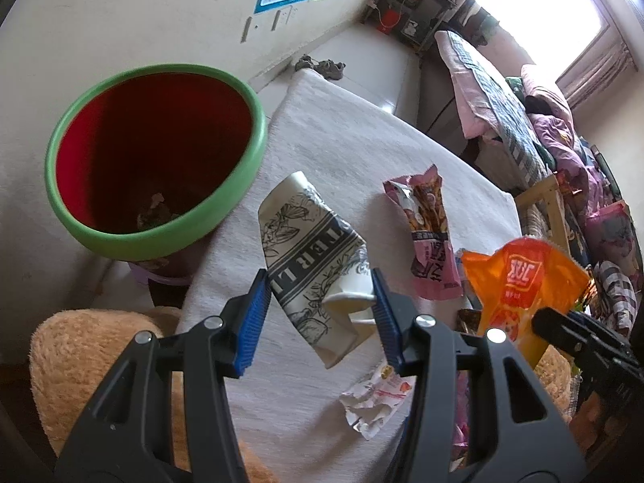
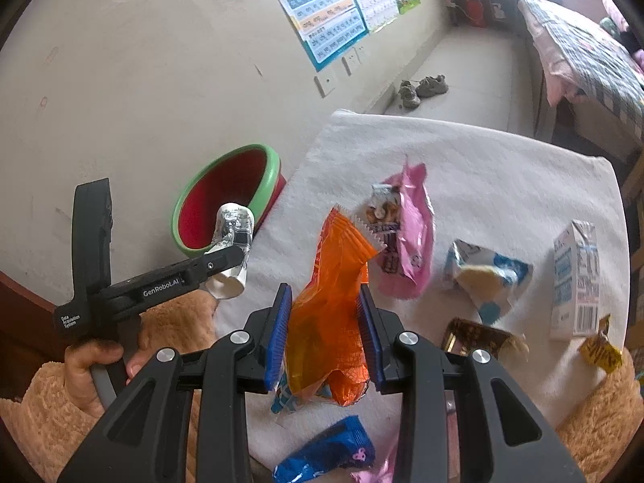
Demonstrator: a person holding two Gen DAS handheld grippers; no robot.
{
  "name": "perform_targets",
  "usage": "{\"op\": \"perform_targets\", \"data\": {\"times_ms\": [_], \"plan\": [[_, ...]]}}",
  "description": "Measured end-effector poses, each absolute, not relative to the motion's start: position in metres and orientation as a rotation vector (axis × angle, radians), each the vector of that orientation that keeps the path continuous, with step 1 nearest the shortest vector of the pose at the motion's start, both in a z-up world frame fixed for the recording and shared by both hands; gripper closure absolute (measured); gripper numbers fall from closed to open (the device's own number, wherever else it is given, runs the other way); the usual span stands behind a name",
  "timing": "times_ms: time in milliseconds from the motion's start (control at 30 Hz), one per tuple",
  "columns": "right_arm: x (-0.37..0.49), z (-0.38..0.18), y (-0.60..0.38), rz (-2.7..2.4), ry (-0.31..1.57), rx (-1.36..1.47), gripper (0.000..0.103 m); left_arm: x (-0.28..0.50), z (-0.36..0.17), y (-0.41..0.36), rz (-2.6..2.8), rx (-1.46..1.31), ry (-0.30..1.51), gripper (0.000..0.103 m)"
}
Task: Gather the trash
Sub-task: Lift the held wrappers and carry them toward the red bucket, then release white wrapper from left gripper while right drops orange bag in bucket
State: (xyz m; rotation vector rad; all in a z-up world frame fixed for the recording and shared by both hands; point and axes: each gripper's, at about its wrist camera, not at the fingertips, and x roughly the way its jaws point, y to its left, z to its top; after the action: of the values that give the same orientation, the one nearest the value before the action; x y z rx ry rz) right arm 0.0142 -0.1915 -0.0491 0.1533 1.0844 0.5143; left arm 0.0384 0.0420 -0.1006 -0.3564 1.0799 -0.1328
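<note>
My left claw (image 1: 320,314) pinched the crushed paper cup (image 1: 310,257) near the red bin (image 1: 157,153); my right claw (image 2: 324,334) clamped the orange wrapper (image 2: 330,306). Releasing short of the rim risked a miss.

Bin (image 1: 157,153) is red inside with a green rim. The crushed carton (image 1: 312,265) is cream with black botanical print and lettering. Next to it: a pink snack wrapper (image 1: 430,237) and an orange bag (image 2: 330,294). White cloth (image 1: 342,149), blue-padded black jaws.
</note>
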Motion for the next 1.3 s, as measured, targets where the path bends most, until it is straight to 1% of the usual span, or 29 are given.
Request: {"op": "perform_targets", "data": {"times_ms": [667, 1300], "plan": [[0.027, -0.045, -0.144, 0.594, 1.08, 0.083, 0.071, 0.032, -0.105, 0.088, -0.035, -0.409, 1.061, 0.056], [0.045, -0.041, -0.094, 0.653, 1.058, 0.039, 0.071, 0.028, -0.1, 0.149, 0.118, -0.403, 1.0, 0.055]]}}
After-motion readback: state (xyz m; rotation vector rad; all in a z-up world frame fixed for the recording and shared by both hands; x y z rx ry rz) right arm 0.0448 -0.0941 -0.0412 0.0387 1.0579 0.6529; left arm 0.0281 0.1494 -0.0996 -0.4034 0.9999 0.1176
